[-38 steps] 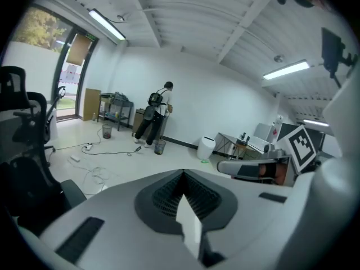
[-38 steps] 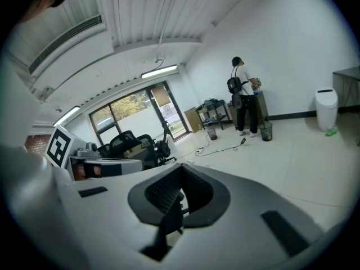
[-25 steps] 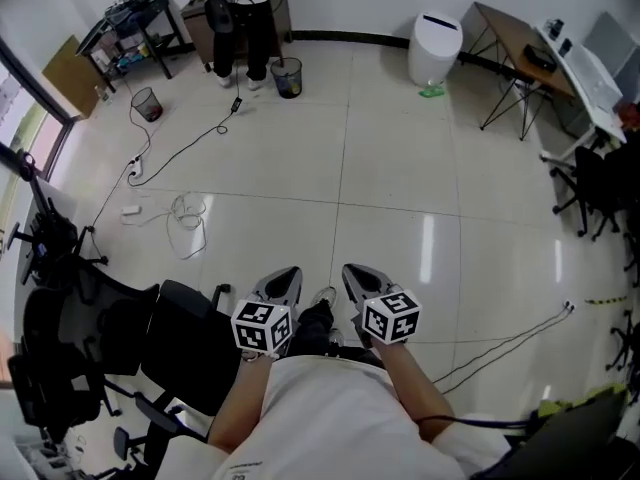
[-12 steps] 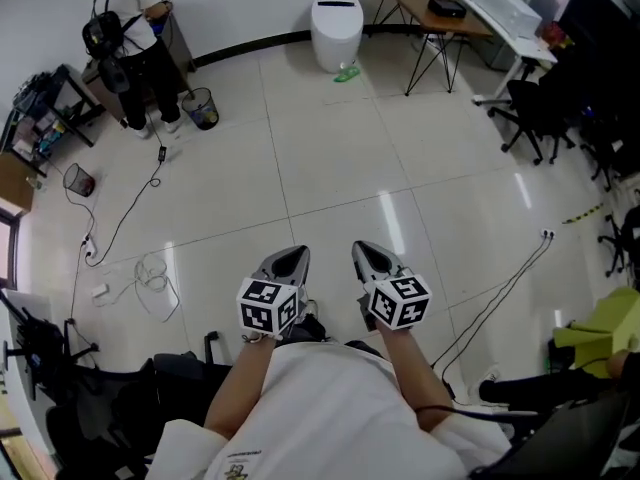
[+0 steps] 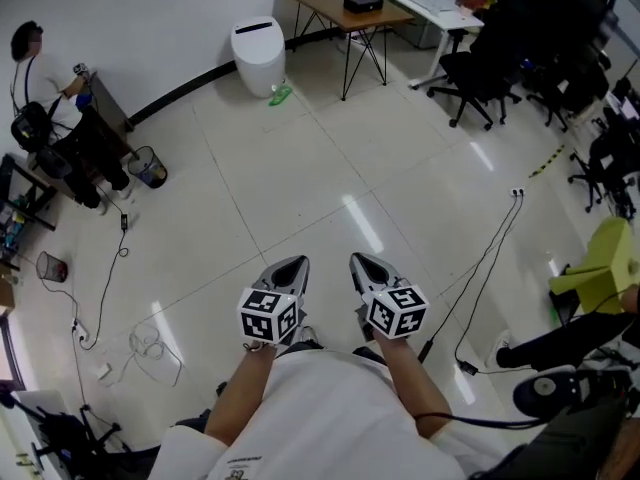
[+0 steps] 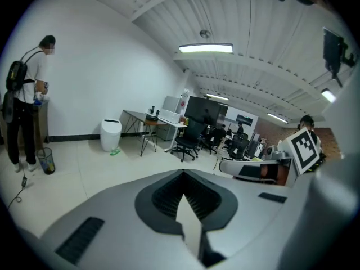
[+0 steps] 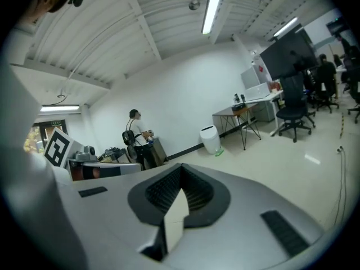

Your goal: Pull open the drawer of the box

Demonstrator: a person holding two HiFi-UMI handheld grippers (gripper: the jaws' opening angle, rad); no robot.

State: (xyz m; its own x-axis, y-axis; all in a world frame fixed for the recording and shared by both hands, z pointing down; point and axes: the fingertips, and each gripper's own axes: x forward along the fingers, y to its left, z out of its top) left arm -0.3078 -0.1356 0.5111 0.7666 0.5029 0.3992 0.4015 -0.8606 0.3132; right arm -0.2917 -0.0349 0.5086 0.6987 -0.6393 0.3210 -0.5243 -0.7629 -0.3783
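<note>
No box or drawer shows in any view. In the head view both grippers are held close in front of the person's body, above a pale tiled floor (image 5: pixel 300 178). The left gripper (image 5: pixel 291 264) and the right gripper (image 5: pixel 358 261) point forward side by side, each with its marker cube near the wrist. Both pairs of jaws meet at the tip with nothing between them. The left gripper view shows its own shut jaws (image 6: pixel 183 174) and the right gripper (image 6: pixel 264 170) beside them. The right gripper view shows its shut jaws (image 7: pixel 181 166) with the left gripper (image 7: pixel 101 170) alongside.
A white bin (image 5: pixel 258 56) and a wooden desk (image 5: pixel 343 6) stand by the far wall. Black office chairs (image 5: pixel 480 68) crowd the right. Cables (image 5: pixel 490 258) run over the floor at right and left. A person (image 5: pixel 30 58) stands far left near a waste basket (image 5: pixel 148 166).
The head view has swung to the right: the bin, desk and chairs have slid leftward and the standing person has moved to the left edge. Both grippers keep their place in front of the body.
</note>
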